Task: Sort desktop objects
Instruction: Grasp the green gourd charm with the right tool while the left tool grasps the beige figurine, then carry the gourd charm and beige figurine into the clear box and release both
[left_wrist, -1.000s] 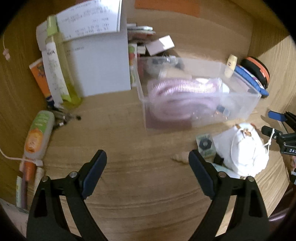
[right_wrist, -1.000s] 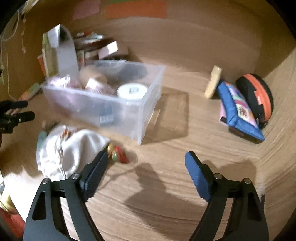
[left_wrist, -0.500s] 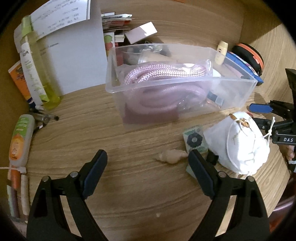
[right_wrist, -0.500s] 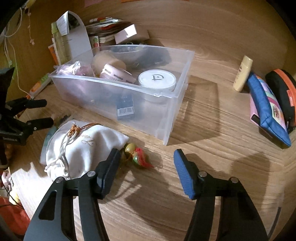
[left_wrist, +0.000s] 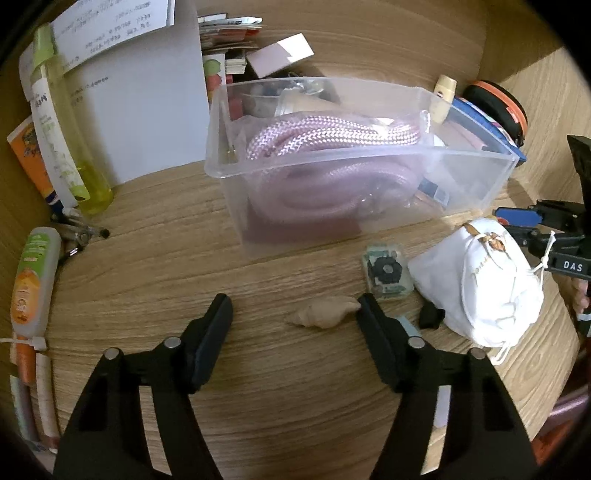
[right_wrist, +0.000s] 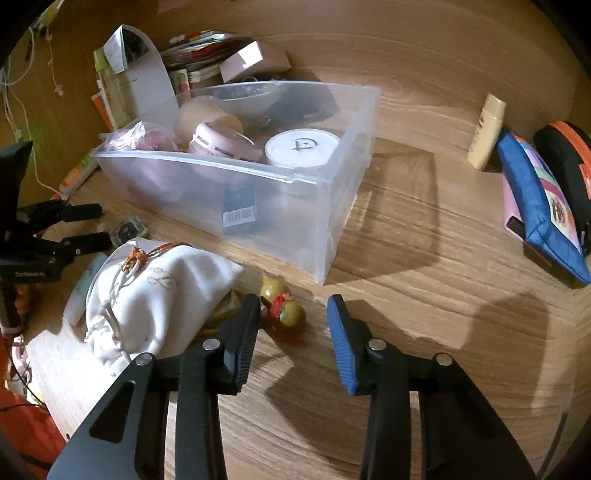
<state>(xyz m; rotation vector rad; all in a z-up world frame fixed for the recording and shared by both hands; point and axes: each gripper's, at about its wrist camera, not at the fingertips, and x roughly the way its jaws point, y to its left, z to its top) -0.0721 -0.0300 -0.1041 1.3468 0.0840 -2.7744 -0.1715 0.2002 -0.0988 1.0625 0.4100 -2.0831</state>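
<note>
In the left wrist view a small tan shell-like piece (left_wrist: 325, 315) lies on the wooden desk (left_wrist: 280, 398). It sits between the closing jaws of my left gripper (left_wrist: 293, 314), with its tip at the right finger (left_wrist: 373, 332) and a wide gap to the left one. In the right wrist view a small yellow-green figurine with red trim (right_wrist: 282, 306) lies between the closing jaws of my right gripper (right_wrist: 293, 317), close to the left finger (right_wrist: 243, 332). The blue pad (right_wrist: 341, 339) stands apart from it. A clear plastic box (left_wrist: 461, 177) (right_wrist: 236, 177) holds a pink rope (left_wrist: 332, 136) and jars.
A white drawstring pouch (left_wrist: 480, 280) (right_wrist: 155, 291) lies between the two grippers, with a small packet (left_wrist: 386, 271) beside it. Bottles and tubes (left_wrist: 35, 280) line the left edge under a paper sheet (left_wrist: 147, 110). A blue pouch (right_wrist: 539, 206), an orange-black case (right_wrist: 569, 162) and a cream bottle (right_wrist: 487, 131) lie at the right.
Both grippers have come lower toward the desk and their jaws have narrowed. The shell piece and the figurine now lie between the fingers.
</note>
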